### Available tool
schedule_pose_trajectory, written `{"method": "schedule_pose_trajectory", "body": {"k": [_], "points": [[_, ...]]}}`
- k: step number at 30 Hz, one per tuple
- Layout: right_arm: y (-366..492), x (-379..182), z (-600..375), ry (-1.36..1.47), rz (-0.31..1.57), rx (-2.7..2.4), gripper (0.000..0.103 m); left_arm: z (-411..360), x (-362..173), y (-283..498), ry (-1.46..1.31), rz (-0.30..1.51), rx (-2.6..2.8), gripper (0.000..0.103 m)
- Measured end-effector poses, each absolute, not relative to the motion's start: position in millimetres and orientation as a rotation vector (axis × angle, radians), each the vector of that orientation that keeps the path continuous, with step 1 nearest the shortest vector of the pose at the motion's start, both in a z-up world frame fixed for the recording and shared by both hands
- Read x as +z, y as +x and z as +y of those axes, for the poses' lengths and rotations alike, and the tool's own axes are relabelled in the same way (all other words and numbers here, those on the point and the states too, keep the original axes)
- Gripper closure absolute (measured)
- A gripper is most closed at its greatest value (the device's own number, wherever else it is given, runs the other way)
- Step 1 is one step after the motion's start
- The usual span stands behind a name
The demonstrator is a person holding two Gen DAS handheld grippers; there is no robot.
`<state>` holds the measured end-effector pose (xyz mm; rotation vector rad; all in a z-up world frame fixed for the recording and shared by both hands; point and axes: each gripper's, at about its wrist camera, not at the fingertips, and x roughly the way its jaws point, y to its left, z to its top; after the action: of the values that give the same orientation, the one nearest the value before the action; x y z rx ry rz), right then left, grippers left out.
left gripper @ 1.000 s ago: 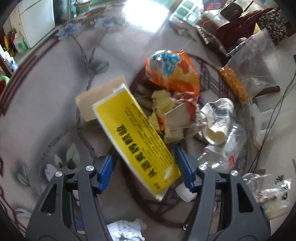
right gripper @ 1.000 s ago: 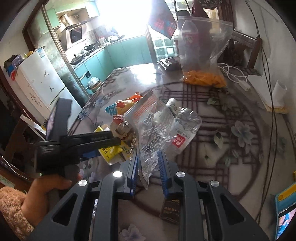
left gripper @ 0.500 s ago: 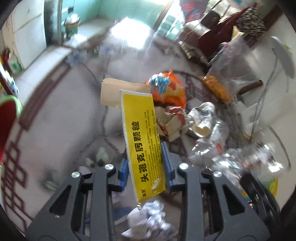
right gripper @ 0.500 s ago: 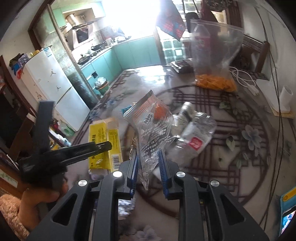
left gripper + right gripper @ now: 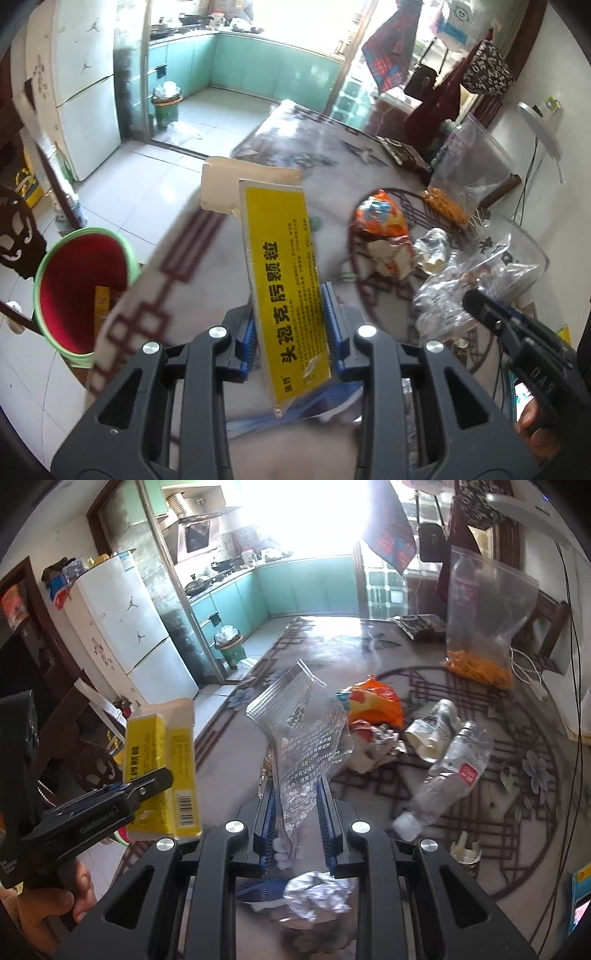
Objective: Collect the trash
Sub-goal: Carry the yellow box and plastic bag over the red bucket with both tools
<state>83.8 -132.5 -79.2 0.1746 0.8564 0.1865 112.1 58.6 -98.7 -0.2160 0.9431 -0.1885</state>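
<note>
You had a piece of trash in each gripper at this moment. The left gripper (image 5: pixel 291 325) pinched a yellow medicine box (image 5: pixel 282 273) at its lower half, the blue ribbed pads (image 5: pixel 334 332) pressed on its two broad sides. It stood centre frame in the left wrist view, tilted a little to the left, its torn pale flap (image 5: pixel 229 188) open at the far end. The box looked like thin printed card under a glossy film: light, stiff across the faces, probably easy to crush at the open end, so the grip low on the closed part seemed sound.

The right gripper (image 5: pixel 295 812) held a clear plastic wrapper (image 5: pixel 303 734) by its lower tail, jaws drawn close on the film. Centre frame in the right wrist view, the wrapper rose crinkled and limp, printed in dark characters, with a ribbed seal strip at the top. It likely weighed almost nothing and was slick, so a pinch across a fold would hold better than a flat edge.

A red bin with a green rim (image 5: pixel 81 288) stood on the tiled floor at the lower left of the left wrist view, with something yellow already lying inside. On the patterned table (image 5: pixel 498 812) right of centre lay an orange snack bag (image 5: pixel 373 701), a crushed clear bottle (image 5: pixel 450 771) and a crumpled foil ball (image 5: pixel 317 893) at the bottom of the frame.
</note>
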Motion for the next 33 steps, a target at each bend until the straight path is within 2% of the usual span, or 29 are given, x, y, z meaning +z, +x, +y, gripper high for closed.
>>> {"method": "schedule_pose_trajectory", "body": {"k": [10,33], "points": [[83.9,-71.8,-53.5,0.132,0.854,0.216,0.082,146.6,-103.3,104.0,-0.257,0.941,-0.121,0.073],[112.4,-71.9,64.5,0.032,0.864,0.317,0.082,256.9,-139.0,109.2,-0.376,1.019,-0.002,0.073]]}}
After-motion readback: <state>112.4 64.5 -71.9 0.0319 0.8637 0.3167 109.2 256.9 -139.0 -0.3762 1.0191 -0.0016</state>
